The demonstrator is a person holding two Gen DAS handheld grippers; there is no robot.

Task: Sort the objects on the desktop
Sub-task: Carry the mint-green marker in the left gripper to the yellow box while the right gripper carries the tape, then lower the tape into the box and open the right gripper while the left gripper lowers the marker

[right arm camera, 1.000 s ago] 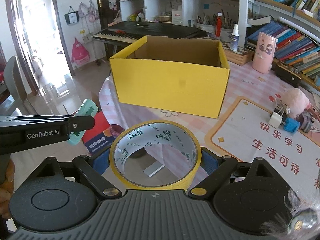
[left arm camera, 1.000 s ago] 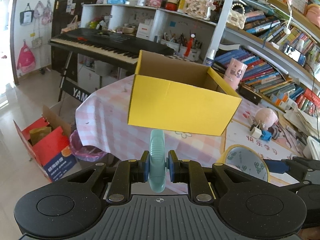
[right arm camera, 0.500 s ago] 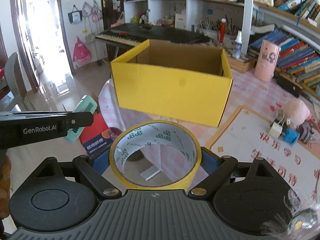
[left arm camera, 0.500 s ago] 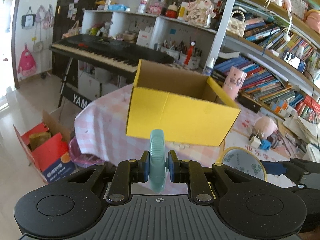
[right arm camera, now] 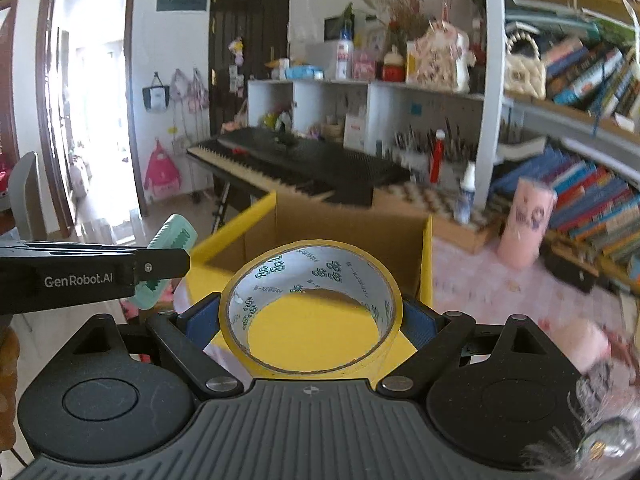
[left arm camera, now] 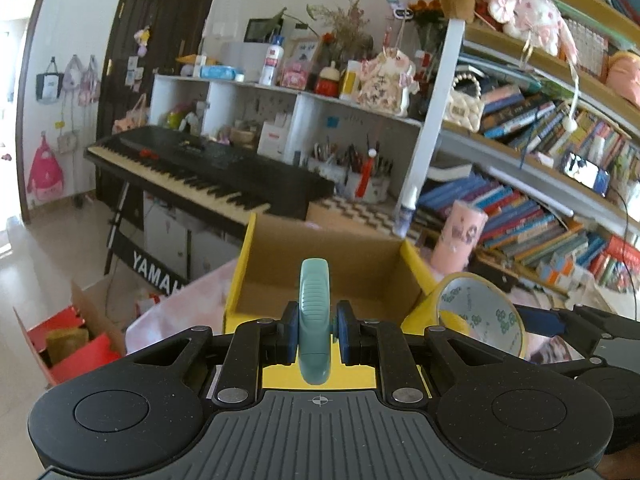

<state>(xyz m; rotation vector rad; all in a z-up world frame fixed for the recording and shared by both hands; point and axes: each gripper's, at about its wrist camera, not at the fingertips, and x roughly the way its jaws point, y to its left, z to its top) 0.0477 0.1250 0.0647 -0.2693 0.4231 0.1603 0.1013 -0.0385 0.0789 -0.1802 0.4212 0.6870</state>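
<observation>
- Left gripper (left arm camera: pixel 317 334): fingers (left arm camera: pixel 289 334) clamped on a teal clip (left arm camera: pixel 315 320), which stands on edge between the blue pads, its ribbed back facing the camera.
- In the right wrist view the same teal clip shows at the left edge, toothed side visible, projecting above and below the black finger marked "GenRobot.AI".
- Right gripper (right arm camera: pixel 310 320): fingers (right arm camera: pixel 420 318) spread wide and pressed on opposite sides of a yellow tape roll (right arm camera: pixel 310 312). The roll's open core faces the camera, with printed lining visible inside.
- Yellow cardboard box (left arm camera: pixel 416 268): open top, brown inside, standing on the table (right arm camera: pixel 480 280) under a pink checked cloth. It lies directly ahead of both grippers.
- In the left wrist view the clip is seen against the box's opening; in the right wrist view the tape roll overlaps the box's near wall and opening. How far either stands above the box cannot be told.
- The two grippers sit side by side, the tape roll just right of the left gripper in its view.
- Pink cylindrical cup (right arm camera: pixel 526 224): upright on the table, to the right of the box and apart from it.
- Background: black keyboard (left arm camera: pixel 208 176) behind the box; crowded bookshelves at right. The right wrist view is blurred at its right side.
</observation>
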